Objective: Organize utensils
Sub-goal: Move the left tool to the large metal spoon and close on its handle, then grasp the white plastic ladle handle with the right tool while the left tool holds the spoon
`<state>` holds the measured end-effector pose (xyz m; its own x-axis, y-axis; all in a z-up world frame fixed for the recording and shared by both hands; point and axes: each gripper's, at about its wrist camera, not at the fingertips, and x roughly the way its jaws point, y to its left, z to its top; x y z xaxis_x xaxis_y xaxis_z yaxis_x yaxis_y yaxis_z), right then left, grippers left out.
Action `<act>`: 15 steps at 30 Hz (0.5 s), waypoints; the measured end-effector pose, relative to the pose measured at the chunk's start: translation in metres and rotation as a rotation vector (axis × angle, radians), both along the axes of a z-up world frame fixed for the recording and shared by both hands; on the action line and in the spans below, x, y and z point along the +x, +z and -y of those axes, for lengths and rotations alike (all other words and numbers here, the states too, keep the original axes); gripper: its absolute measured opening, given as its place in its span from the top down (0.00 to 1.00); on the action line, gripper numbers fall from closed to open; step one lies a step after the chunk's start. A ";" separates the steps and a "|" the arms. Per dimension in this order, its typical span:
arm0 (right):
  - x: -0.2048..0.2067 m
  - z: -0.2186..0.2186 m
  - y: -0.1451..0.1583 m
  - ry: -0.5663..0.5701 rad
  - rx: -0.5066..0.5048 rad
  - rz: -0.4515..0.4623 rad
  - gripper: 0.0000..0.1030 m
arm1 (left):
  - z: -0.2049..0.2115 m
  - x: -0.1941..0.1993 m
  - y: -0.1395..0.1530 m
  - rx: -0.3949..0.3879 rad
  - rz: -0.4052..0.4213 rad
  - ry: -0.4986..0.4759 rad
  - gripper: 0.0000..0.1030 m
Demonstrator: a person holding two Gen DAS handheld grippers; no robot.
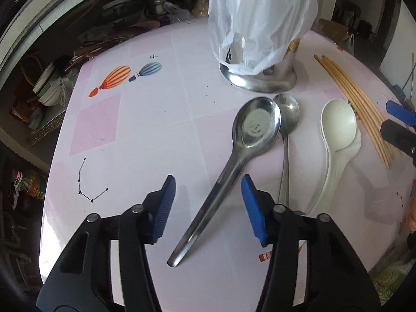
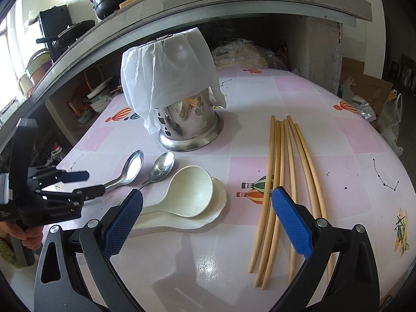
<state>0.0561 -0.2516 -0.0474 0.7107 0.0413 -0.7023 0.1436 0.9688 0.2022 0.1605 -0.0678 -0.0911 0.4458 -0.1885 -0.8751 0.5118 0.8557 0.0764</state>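
A large steel spoon lies on the pink table, its handle running between the fingers of my left gripper. The pads stand apart from the handle on both sides, so this gripper is open. A smaller steel spoon lies just right of it. Two stacked white plastic spoons and several bamboo chopsticks lie below my right gripper, which is open and holds nothing. A steel utensil holder draped with a white plastic bag stands behind the spoons.
A hand holds the left gripper at the table's left edge. Shelves with pots and bowls run behind and left of the table. Cardboard boxes and bags sit past the right edge.
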 end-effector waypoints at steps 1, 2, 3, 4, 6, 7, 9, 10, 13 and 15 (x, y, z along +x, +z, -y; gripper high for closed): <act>0.000 0.000 0.000 0.000 0.002 0.002 0.06 | 0.000 -0.001 -0.002 0.003 -0.013 -0.002 0.59; -0.001 0.000 0.000 0.001 0.003 0.004 0.06 | 0.001 -0.001 -0.004 0.010 -0.026 -0.004 0.65; -0.001 0.000 0.000 0.002 0.007 0.005 0.06 | 0.001 -0.002 -0.007 0.022 -0.035 -0.003 0.73; -0.001 0.000 0.000 0.002 0.010 0.006 0.06 | 0.001 -0.002 -0.009 0.029 -0.043 0.000 0.76; -0.002 0.001 0.000 0.002 0.015 0.008 0.06 | 0.002 -0.004 -0.010 0.035 -0.049 0.015 0.80; -0.002 0.002 0.000 0.001 0.017 0.009 0.06 | 0.002 -0.005 -0.010 0.040 -0.049 0.023 0.82; -0.003 0.003 -0.001 0.000 0.022 0.011 0.06 | 0.003 -0.010 -0.009 0.041 -0.057 0.045 0.88; -0.003 0.004 -0.001 0.000 0.025 0.012 0.06 | 0.002 -0.012 -0.009 0.037 -0.063 0.062 0.89; -0.004 0.006 -0.001 0.002 0.032 0.012 0.06 | -0.002 -0.022 -0.008 0.017 -0.094 0.130 0.89; -0.003 0.006 -0.003 0.006 0.038 0.011 0.06 | -0.003 -0.029 -0.006 0.001 -0.111 0.152 0.89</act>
<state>0.0529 -0.2577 -0.0499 0.7182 0.0719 -0.6921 0.1355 0.9612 0.2404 0.1312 -0.0645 -0.0968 0.3701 -0.1253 -0.9205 0.3822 0.9237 0.0279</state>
